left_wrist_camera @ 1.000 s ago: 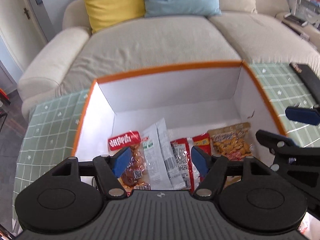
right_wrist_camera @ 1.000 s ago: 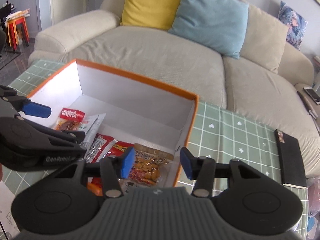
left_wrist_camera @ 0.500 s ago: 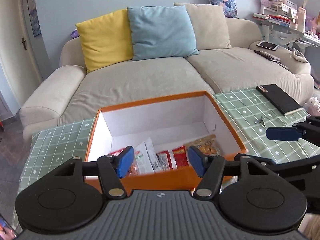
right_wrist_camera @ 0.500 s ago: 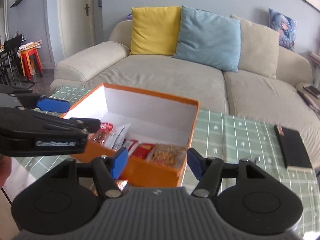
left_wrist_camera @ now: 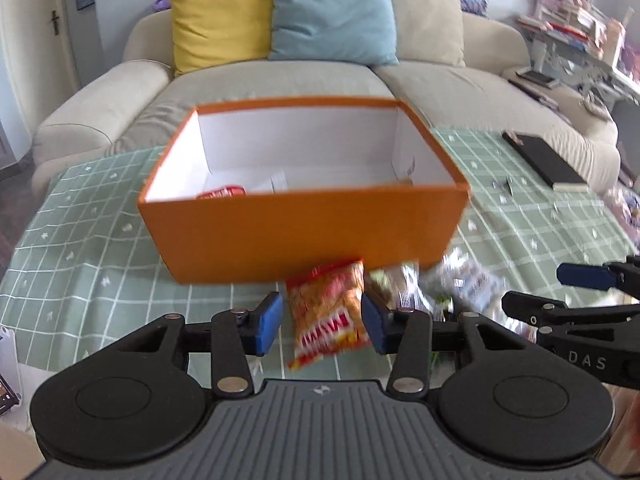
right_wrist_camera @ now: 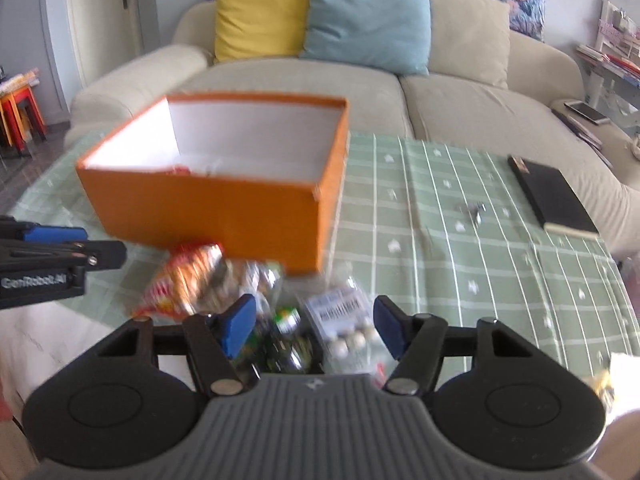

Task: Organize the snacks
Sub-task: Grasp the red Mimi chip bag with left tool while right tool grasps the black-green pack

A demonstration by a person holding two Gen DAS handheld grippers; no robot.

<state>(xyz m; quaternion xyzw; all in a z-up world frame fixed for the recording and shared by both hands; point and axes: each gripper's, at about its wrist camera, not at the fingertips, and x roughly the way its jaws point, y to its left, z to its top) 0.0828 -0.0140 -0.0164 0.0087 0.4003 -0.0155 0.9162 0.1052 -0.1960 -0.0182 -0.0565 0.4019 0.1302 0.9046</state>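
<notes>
An orange box (left_wrist_camera: 304, 232) with a white inside stands on the green checked tablecloth; it also shows in the right wrist view (right_wrist_camera: 208, 212). A few snack packs lie in it, a red one (left_wrist_camera: 222, 193) showing. Loose snacks lie in front of the box: an orange-red pack (left_wrist_camera: 326, 312) (right_wrist_camera: 180, 280), clear packs (left_wrist_camera: 404, 288) and a white-labelled pack (right_wrist_camera: 344, 312). My left gripper (left_wrist_camera: 322, 320) is open, its jaws either side of the orange-red pack. My right gripper (right_wrist_camera: 314, 322) is open above the white-labelled and dark packs.
A black notebook (left_wrist_camera: 546, 162) (right_wrist_camera: 554, 196) lies on the cloth at the right, with small metal bits (right_wrist_camera: 474, 209) beside it. A beige sofa (left_wrist_camera: 280, 80) with yellow and blue cushions stands behind the table.
Both grippers have pulled back from over the box toward the near side of the table. The loose snacks in front of the box have come into view.
</notes>
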